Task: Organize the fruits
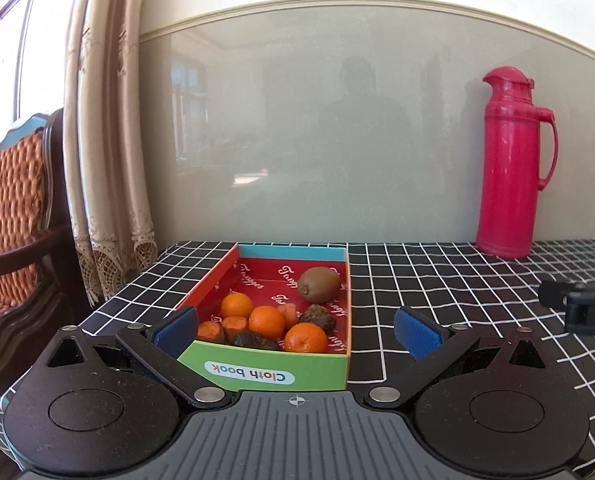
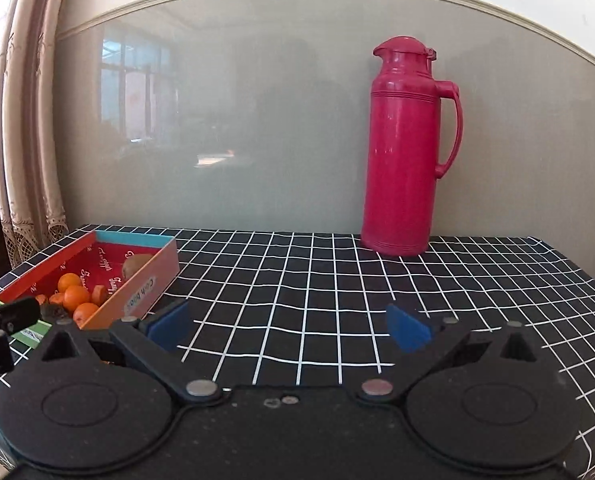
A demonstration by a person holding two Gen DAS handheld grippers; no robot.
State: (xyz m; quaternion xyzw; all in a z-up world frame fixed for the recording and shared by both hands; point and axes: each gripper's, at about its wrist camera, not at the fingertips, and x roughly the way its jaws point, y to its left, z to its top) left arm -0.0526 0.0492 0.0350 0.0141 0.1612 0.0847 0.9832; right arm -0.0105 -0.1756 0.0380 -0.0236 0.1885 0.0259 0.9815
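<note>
At the far left, off the bench, a wooden chair [image 1: 13, 216] with a woven orange cushion stands by a window, and a beige lace-edged curtain [image 1: 105, 140] hangs down to the bench's back left corner. The bench [image 1: 437, 280] is covered with a black cloth ruled in white squares and backs onto a glossy grey wall panel [image 1: 317, 128].

Near the left edge of the bench lies an open cardboard box [image 1: 271, 372], its green near wall printed "Cloth book", its inside red. In it, toward the near end, lie three mandarins [image 1: 266, 322] among orange carrot pieces [image 1: 211, 331] and a few dark, wrinkled fruits [image 1: 318, 317]. A kiwi [image 1: 319, 284] lies apart from them toward the far right corner of the box.

The left gripper [image 1: 297, 332] hangs low over the bench's near edge, right before the box. Its jaws stand wide, holding nothing; the left blue pad [image 1: 177, 332] is just beside the box's near left corner and the right pad stands clear over bare cloth, so the box's near end sits between them.

The right gripper [image 2: 289, 326] hovers to the right of the box, over open cloth near the middle of the bench, its jaws spread fully and empty. From its view, the tip of the left gripper overlaps the box's near corner.

At the back right of the bench, against the wall panel, a red thermos jug [image 2: 405, 148] with a handle stands upright, well apart from the box.
</note>
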